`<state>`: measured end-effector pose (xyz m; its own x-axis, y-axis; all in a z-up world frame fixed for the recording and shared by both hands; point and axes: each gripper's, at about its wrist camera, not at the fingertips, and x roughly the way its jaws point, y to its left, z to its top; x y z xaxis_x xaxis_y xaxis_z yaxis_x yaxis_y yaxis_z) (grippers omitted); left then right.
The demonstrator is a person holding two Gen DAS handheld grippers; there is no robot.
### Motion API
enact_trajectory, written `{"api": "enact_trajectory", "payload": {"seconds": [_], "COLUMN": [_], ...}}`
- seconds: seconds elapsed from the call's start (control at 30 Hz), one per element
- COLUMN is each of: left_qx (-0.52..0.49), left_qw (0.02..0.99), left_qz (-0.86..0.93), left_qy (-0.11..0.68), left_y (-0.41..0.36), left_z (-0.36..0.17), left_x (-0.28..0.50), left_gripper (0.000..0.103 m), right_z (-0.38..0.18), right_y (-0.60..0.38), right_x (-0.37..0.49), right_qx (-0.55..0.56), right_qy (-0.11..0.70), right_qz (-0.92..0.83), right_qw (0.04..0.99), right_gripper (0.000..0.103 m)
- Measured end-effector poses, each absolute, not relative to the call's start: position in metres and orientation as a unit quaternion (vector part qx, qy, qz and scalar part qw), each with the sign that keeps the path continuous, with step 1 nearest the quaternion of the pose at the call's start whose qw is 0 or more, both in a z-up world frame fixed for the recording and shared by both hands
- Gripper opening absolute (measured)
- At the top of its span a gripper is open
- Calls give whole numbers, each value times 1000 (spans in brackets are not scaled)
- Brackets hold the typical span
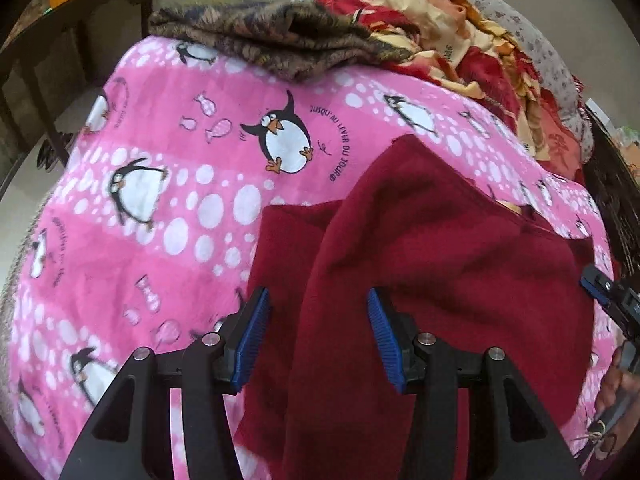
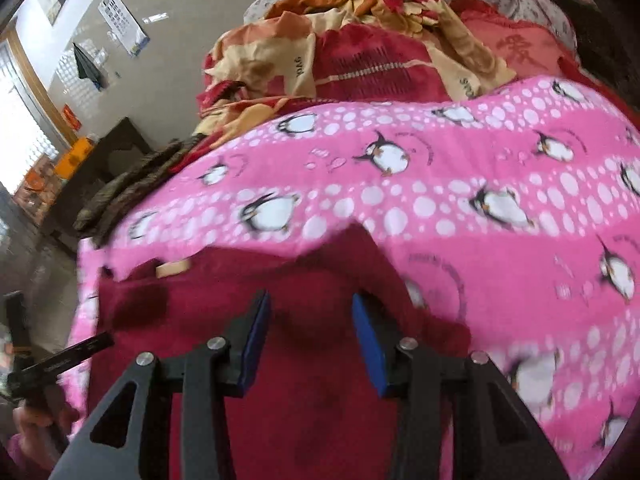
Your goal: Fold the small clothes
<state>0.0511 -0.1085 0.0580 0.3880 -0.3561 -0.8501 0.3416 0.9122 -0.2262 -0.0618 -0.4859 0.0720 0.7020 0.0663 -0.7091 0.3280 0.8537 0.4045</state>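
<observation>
A dark red garment point(image 1: 432, 264) lies on a pink penguin-print blanket point(image 1: 168, 208), with one part folded over the rest. My left gripper point(image 1: 318, 336) is open just above its left part, with nothing between the blue pads. The right gripper point(image 1: 608, 300) shows at the garment's right edge in the left wrist view. In the right wrist view the same red garment point(image 2: 304, 360) fills the lower middle, with a tan label point(image 2: 172, 269) at its far edge. My right gripper point(image 2: 310, 340) is open over the cloth and holds nothing.
A brown patterned folded cloth point(image 1: 272, 46) lies at the blanket's far edge. A red and yellow floral quilt point(image 1: 452, 36) is heaped behind it. A dark wooden table point(image 1: 68, 56) stands at the far left. The pink blanket point(image 2: 500, 240) stretches right of the garment.
</observation>
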Motion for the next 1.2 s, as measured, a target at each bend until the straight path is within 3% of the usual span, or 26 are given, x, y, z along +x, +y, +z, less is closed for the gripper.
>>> {"api": "enact_trajectory", "payload": {"seconds": [0.2, 0.37, 0.43, 0.47, 0.5, 0.63, 0.8, 0.97, 1.07, 1.2], "left_qx": [-12, -12, -8, -7, -6, -20, -15, -11, -12, -27], "left_qw": [832, 828, 827, 824, 820, 816, 820, 825, 826, 823], "left_qz": [-235, -237, -231, -228, -226, -219, -215, -213, -213, -215], "left_qy": [501, 509, 513, 519, 525, 534, 530, 523, 522, 526], "left_y": [-76, -57, -54, -54, -55, -46, -47, -45, -45, -41], "left_z": [73, 64, 56, 51, 47, 38, 37, 40, 40, 35], "left_x": [11, -21, -30, -32, -32, -39, -42, -44, -45, -44], "left_gripper": [30, 30, 30, 30, 30, 30, 30, 30, 30, 30], "right_z": [83, 54, 40, 35, 33, 39, 23, 58, 77, 77], "right_y": [-463, -452, -444, -439, -436, -441, -455, -436, -417, -383], "right_x": [-139, -179, -182, -182, -183, -196, -206, -208, -193, -150], "right_qx": [241, 258, 256, 253, 246, 263, 290, 241, 223, 212], "right_qy": [388, 426, 445, 453, 455, 445, 464, 445, 440, 441], "right_qz": [-65, -67, -58, -54, -60, -53, -66, -86, -62, -10], "right_qw": [887, 865, 856, 853, 854, 854, 834, 858, 868, 872], "right_gripper": [69, 70, 58, 38, 24, 6, 8, 16, 16, 24]}}
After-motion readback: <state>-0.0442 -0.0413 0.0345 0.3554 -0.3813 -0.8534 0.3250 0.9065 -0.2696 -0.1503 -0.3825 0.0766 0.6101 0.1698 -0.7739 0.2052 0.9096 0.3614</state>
